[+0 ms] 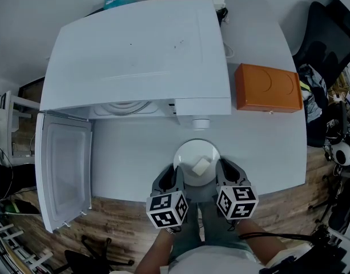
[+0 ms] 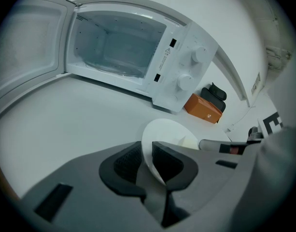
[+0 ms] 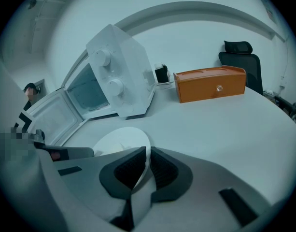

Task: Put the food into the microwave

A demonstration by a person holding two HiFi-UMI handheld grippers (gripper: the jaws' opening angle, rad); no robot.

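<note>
The left gripper [image 1: 173, 178] and the right gripper [image 1: 223, 174] sit closest, over the front edge of the white table [image 1: 129, 153]; each has its jaws closed down on the rim of a white plate [image 1: 192, 152], the left on the plate's left side, the right on its right side; in both gripper views the thin rim runs between the dark pads with almost no gap. A pale block of food [image 1: 200, 165] lies on the plate, right of its middle. The plate is just in front of the microwave [image 1: 140, 50], below its two knobs [image 2: 198, 55]; whether it rests on the table cannot be told. The microwave's door [image 1: 63, 170] hangs wide open toward the table's left edge; an orange box [image 1: 268, 88] lies beside the microwave near the right edge.
</note>
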